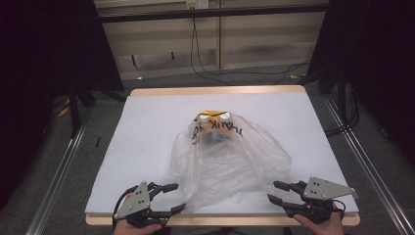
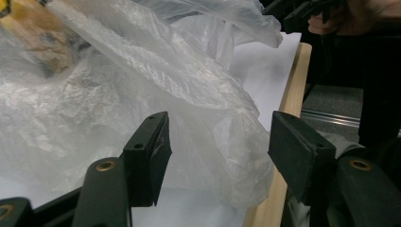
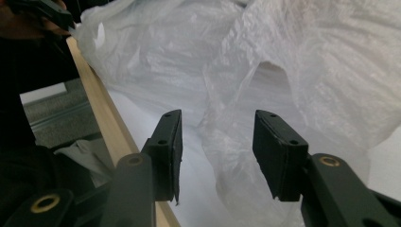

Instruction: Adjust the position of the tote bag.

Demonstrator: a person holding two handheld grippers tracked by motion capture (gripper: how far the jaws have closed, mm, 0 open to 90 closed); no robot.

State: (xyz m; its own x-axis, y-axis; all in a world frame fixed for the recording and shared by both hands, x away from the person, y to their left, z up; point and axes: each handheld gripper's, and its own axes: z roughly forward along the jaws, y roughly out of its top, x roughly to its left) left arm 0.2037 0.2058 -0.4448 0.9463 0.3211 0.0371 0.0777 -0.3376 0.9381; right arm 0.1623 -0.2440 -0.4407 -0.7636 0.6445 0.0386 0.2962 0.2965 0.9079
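Observation:
A crumpled clear plastic bag (image 1: 230,156) with dark lettering lies in the middle of the white-covered table (image 1: 142,132). Inside its far end sits a yellow and white packaged item (image 1: 211,117). My left gripper (image 1: 179,196) is at the near left, jaws apart, just beside the bag's near corner. In the left gripper view the bag (image 2: 142,85) bulges between the separated jaws of my left gripper (image 2: 217,142), and the pads do not press it. My right gripper (image 1: 272,191) stands open at the near right, pointing at the bag's edge. A fold of the bag (image 3: 307,71) hangs loose in the open right gripper (image 3: 217,142).
The table's wooden front edge (image 2: 288,109) runs close under both grippers, with floor beyond it. Metal rails (image 1: 58,166) flank the table on both sides. Cables (image 1: 210,68) lie on the floor behind the table. Bare white surface lies left and right of the bag.

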